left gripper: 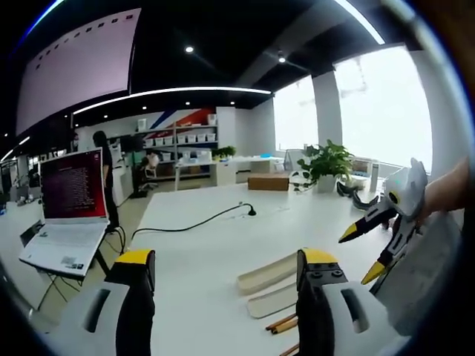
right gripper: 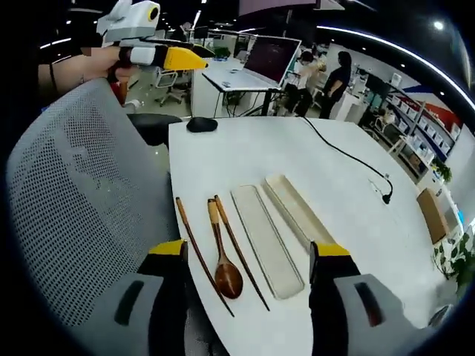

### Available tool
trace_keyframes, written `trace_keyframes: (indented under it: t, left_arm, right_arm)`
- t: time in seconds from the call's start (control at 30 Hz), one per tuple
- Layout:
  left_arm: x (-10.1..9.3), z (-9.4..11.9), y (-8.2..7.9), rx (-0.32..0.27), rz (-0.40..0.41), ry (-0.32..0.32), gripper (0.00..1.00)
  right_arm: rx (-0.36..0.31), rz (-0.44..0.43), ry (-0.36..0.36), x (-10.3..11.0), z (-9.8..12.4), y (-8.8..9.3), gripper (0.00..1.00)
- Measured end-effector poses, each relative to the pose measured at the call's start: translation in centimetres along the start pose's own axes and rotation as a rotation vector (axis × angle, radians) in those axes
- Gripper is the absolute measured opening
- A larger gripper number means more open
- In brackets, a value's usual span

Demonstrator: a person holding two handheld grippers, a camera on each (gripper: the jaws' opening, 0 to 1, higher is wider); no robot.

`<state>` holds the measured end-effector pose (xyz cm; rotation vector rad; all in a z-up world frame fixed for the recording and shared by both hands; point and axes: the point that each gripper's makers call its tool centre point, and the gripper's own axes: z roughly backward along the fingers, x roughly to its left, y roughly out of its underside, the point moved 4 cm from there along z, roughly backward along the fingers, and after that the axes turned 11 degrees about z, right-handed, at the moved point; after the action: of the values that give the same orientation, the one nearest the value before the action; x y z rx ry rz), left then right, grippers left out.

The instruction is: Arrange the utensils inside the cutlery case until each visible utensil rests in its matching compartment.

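The right gripper (right gripper: 249, 256) is hovering with jaws apart and empty. Lying between them on the table (right gripper: 349, 185) are a wooden spoon (right gripper: 225, 268) flanked by two chopsticks (right gripper: 199, 252), with the two case halves (right gripper: 267, 241) just beyond. All appear light, stiff and slim; mid-shaft grips are advisable. The left gripper (left gripper: 226, 271) is waiting, likewise apart and empty.

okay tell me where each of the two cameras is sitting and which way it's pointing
Left gripper view: rides the left gripper, looks level across the table into the office; right gripper and a hand enter from the right.
Right gripper view: rides the right gripper, looks down at the case, spoon, chopsticks.
Shared: table, case, laptop.
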<state>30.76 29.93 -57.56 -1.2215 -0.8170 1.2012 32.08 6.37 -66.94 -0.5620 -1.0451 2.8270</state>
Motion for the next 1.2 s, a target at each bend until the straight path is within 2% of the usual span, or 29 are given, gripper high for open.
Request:
trace_keyframes:
  t: [0.1, 0.2, 0.33, 0.43, 0.67, 0.8, 0.93, 1.0, 1.2]
  left_arm:
    - [0.1, 0.0, 0.0, -0.002, 0.007, -0.001, 0.79]
    - [0.2, 0.0, 0.0, -0.004, 0.006, -0.005, 0.79]
    - [0.2, -0.1, 0.1, 0.006, -0.038, -0.017, 0.81]
    - [0.4, 0.0, -0.1, -0.003, -0.027, -0.021, 0.8]
    - [0.6, -0.2, -0.1, -0.007, 0.0, -0.017, 0.8]
    - [0.6, -0.1, -0.1, -0.006, 0.006, -0.013, 0.79]
    - [0.7, -0.1, 0.1, 0.006, -0.001, -0.013, 0.78]
    - [0.7, 0.0, -0.1, -0.006, 0.006, -0.014, 0.78]
    - [1.0, 0.1, -0.1, -0.015, 0.024, -0.021, 0.77]
  right_arm:
    - [-0.007, 0.031, -0.022, 0.1, -0.5, -0.5, 0.53]
    - [-0.004, 0.054, -0.044, 0.4, -1.0, -0.7, 0.52]
    - [0.003, 0.09, -0.073, 0.8, -1.6, -0.7, 0.46]
    - [-0.018, 0.069, -0.098, 1.6, -2.1, -0.9, 0.48]
    - [0.009, 0.093, -0.163, 3.0, -2.6, -0.3, 0.45]
    - [0.018, 0.106, -0.16, 3.0, -2.8, -0.2, 0.46]
    - [0.025, 0.104, -0.198, 3.4, -3.1, -0.2, 0.43]
    - [0.028, 0.111, -0.233, 3.9, -3.4, -0.1, 0.4]
    - [0.044, 0.104, -0.282, 4.6, -4.4, 0.1, 0.4]
